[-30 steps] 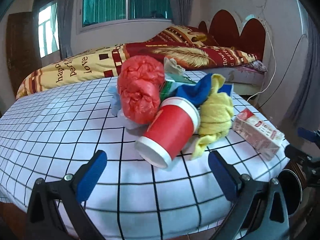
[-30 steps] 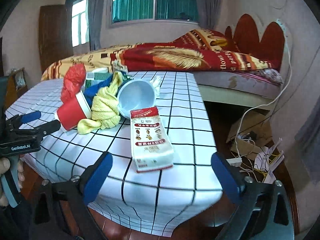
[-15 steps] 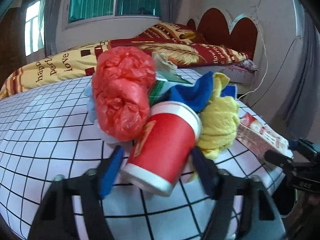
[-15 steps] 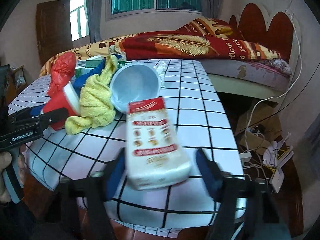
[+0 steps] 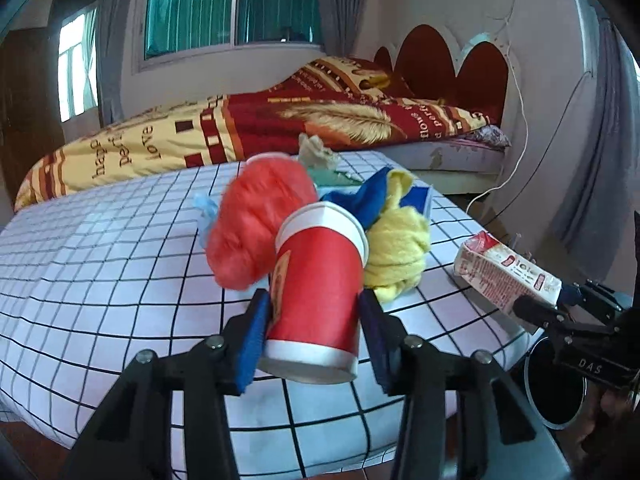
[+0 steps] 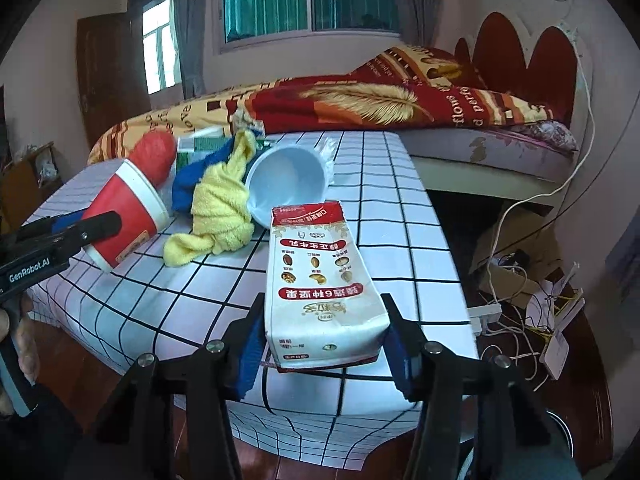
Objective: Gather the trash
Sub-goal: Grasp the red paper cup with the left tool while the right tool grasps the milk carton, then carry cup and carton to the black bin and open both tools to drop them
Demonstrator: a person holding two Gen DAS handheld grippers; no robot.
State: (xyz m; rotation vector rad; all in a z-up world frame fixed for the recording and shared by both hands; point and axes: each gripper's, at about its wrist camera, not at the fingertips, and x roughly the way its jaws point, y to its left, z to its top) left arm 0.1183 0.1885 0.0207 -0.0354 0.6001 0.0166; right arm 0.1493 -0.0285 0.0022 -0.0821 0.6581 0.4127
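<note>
My left gripper is shut on a red paper cup, held tilted off the checked table; the cup also shows in the right wrist view. My right gripper is shut on a white and red milk carton, lifted at the table's near edge; the carton also shows in the left wrist view. A red plastic bag, a yellow cloth, a blue cloth and a white cup lie in a pile on the table.
A bed with a red and yellow blanket stands behind the table. A round dark bin sits on the floor at the table's right. Cables and a power strip lie on the floor to the right.
Both grippers moved forward and shut: the left one on the red cup, the right one on the milk carton. Both items are now lifted off the table.
</note>
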